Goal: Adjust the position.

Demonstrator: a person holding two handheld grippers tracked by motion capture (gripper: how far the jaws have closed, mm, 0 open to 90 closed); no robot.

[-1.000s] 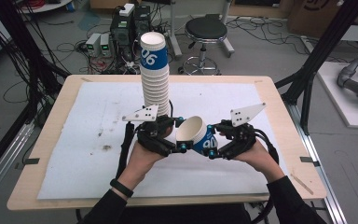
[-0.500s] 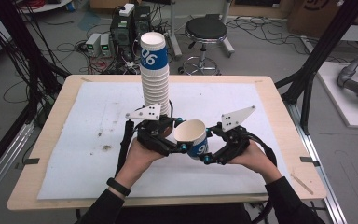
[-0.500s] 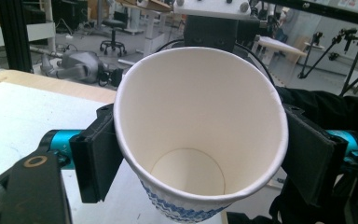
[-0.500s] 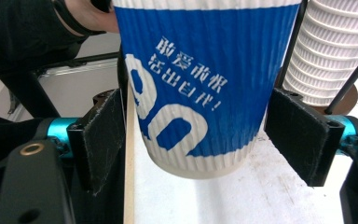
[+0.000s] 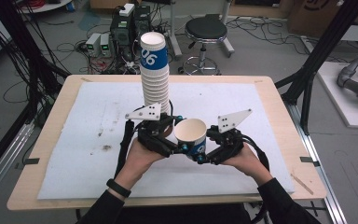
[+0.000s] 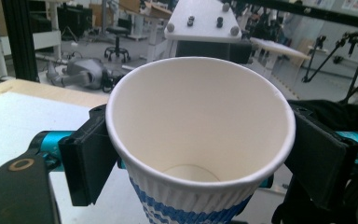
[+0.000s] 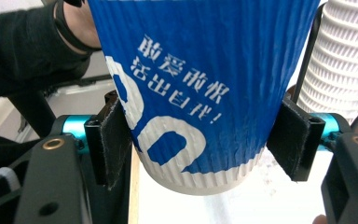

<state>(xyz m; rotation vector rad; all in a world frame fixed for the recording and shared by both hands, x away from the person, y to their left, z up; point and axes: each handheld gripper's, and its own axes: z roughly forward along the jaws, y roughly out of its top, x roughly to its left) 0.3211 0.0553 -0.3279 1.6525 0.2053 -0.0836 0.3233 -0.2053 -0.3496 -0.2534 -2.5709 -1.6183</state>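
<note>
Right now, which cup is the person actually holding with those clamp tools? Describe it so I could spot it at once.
Find the white mat on the wooden table, then the tall stack of cups at its middle. Just in front of the stack, between the two hands, is a single cup, clamped by the right gripper. Unlike the stacked ones, it stands alone, its empty white inside showing.

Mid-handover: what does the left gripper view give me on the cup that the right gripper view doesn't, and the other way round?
Left gripper view: the cup's open mouth and empty white inside, with the left fingers beside its rim. They have just been opening, and I cannot tell if they press. Right gripper view: the blue printed wall and base, the right fingers, which have just been closing, pressing both sides, and the stack of cups behind. Both: the same cup, upright between a pair of fingers, above the white mat.
</note>
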